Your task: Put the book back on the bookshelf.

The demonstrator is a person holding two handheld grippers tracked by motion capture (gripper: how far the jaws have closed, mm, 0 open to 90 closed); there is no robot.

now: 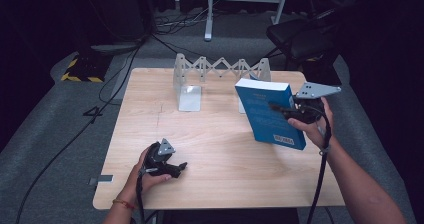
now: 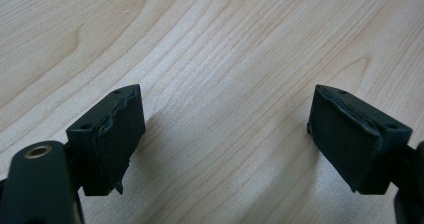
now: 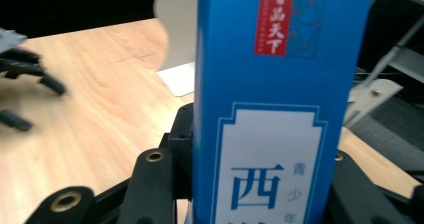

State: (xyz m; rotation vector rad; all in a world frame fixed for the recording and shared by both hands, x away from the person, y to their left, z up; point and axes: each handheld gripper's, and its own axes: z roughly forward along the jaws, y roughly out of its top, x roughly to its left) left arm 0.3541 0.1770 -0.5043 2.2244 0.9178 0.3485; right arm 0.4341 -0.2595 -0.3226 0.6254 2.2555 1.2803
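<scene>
So the blue book [image 1: 267, 115] is up off the table [image 1: 215, 149] at its right side, tilted with its long axis running from the top edge near the white folding rack [image 1: 220, 70] down toward the person, cover facing left. The right gripper [image 1: 285, 110] is clamped on the book from its right edge, jaws pointing left, hand [image 1: 310, 129] raised. The left gripper [image 1: 177, 168] sits low at the near left on the wood, jaws spread wide with nothing between them.
</scene>
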